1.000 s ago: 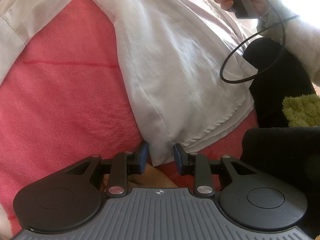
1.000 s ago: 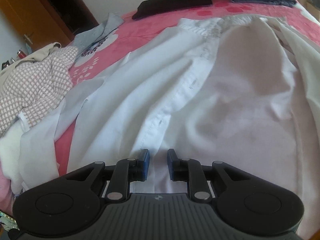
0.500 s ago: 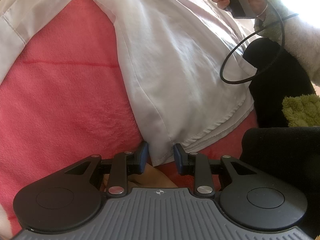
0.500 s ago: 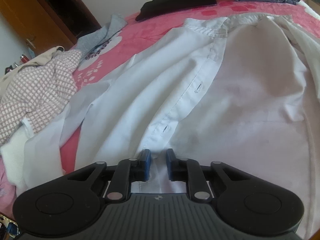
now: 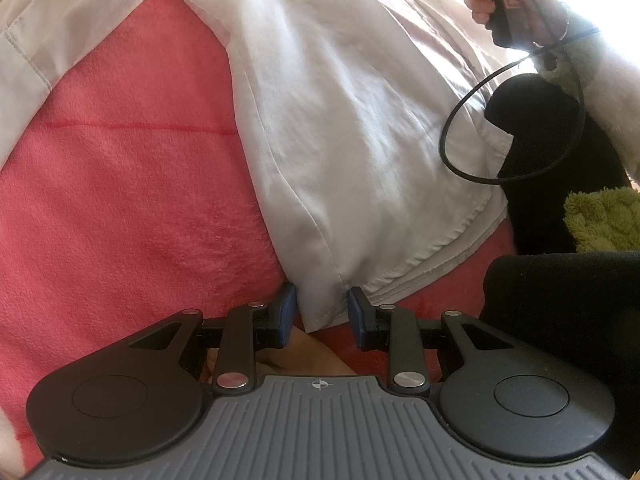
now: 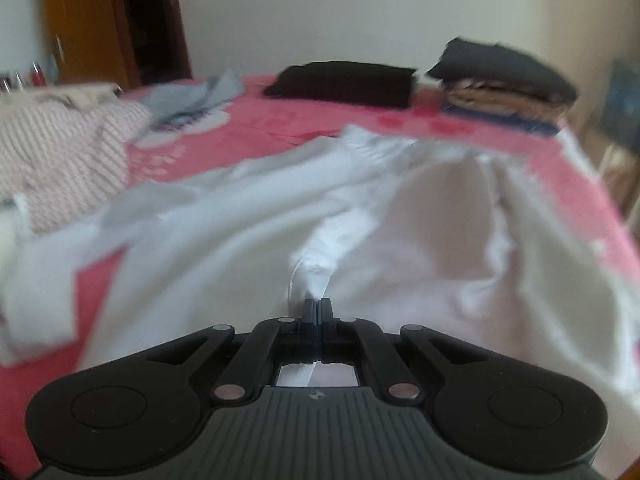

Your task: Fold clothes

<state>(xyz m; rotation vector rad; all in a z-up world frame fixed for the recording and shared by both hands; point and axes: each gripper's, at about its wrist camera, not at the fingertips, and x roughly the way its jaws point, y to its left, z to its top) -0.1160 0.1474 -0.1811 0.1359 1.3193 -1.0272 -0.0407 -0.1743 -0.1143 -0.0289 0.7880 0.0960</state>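
White shirt (image 5: 344, 128) lies spread open on the pink blanket (image 5: 120, 184): thin, floppy, light. Right gripper (image 6: 319, 304) is clamped on the front edge, I think (blurry). Left gripper (image 5: 322, 314) gapes around the hem corner; grab there.

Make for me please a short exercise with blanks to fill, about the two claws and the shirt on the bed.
1. The right claw is ____ on the white shirt.
2. The left claw is ____, its fingers either side of the shirt's hem corner.
3. The blanket under the shirt is ____ in colour.

Missing words: shut; open; pink
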